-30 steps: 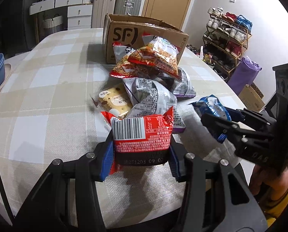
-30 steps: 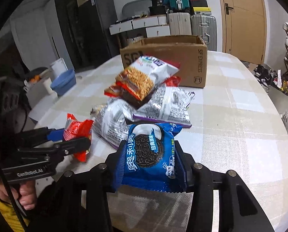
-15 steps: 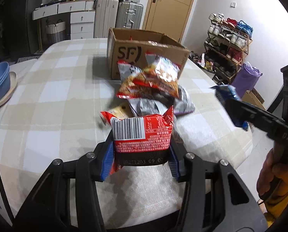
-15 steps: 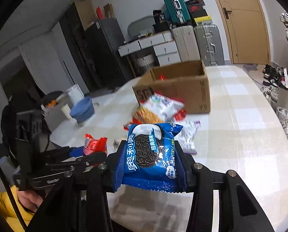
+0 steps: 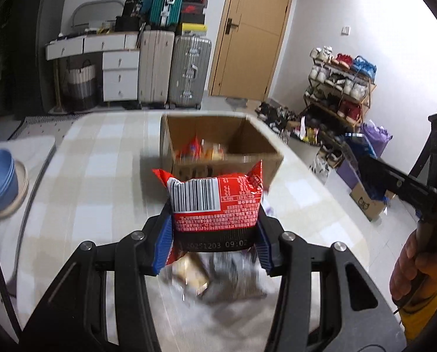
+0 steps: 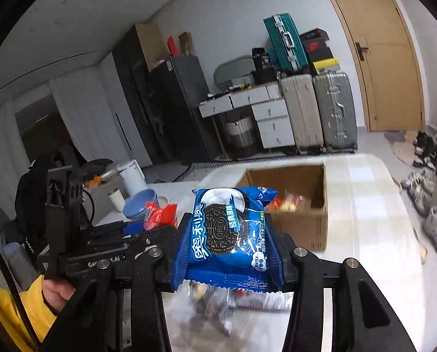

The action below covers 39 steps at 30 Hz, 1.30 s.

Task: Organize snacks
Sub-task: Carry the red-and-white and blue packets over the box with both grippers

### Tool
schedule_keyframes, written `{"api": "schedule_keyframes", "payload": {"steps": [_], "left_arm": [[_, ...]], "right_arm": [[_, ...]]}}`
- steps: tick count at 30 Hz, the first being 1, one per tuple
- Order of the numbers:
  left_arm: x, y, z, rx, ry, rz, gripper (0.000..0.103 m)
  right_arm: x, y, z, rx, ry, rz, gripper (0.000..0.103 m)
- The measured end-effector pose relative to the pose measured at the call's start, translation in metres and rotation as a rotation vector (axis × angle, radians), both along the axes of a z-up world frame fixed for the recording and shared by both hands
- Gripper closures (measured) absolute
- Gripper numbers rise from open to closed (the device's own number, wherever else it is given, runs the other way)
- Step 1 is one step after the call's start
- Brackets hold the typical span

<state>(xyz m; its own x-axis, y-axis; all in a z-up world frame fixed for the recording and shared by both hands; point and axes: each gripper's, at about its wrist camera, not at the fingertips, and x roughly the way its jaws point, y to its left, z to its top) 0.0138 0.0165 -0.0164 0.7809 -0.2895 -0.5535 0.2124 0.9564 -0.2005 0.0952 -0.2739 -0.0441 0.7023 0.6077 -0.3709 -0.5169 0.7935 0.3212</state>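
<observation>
The bench point(image 5: 95, 182), under a pale checked cloth, spreads out below and ahead of both tools, and on it, straight ahead of each tool and well apart from it, stands the open cardboard box point(image 5: 247, 143) with a few packets already lying inside. Nearer, just under the tools, a blurred heap of loose snacks point(image 5: 218, 278) waits on the cloth. The step in hand looks like the carry: two packets are up off the bench and on their way to the box. The left tool point(image 5: 214, 236) is clamped on the red snack packet point(image 5: 215, 202), its blue pads pressing both sides, barcode facing back. The right tool point(image 6: 228, 256) likewise pinches the blue Oreo packet point(image 6: 227, 231) upright between its jaws. Next, by my reckoning, each tool has to travel forward until its packet hangs over the box mouth, clear of the near wall, then let go one at a time so the packets drop inside rather than catch on the rim or on each other.
</observation>
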Motion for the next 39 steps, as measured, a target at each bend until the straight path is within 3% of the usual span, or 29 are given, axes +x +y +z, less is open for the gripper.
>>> {"api": "schedule_keyframes", "payload": {"steps": [8,14,18,23,29,39], "left_arm": [[0.046,0.002,0.052,-0.001,-0.056,0.006,0.058],[0.094,-0.009,0.075,0.002,-0.049,-0.016,0.058],[0.134,-0.014,0.08,0.013,-0.028,-0.016,0.058],[0.18,-0.028,0.075,0.033,0.016,-0.033,0.058],[0.237,-0.036,0.055,0.0,0.086,-0.054,0.058],[0.285,-0.041,0.025,0.013,0.111,-0.055,0.058]], "right_arm": [[0.045,0.001,0.036,0.023,-0.04,0.028,0.057],[0.085,0.019,0.054,-0.027,-0.067,0.057,0.057],[0.118,0.025,0.05,-0.025,-0.041,0.058,0.057],[0.163,0.029,0.039,-0.012,0.016,0.041,0.057],[0.21,0.034,0.017,-0.033,0.065,0.031,0.057],[0.234,0.025,-0.008,-0.033,0.107,0.006,0.057]]}}
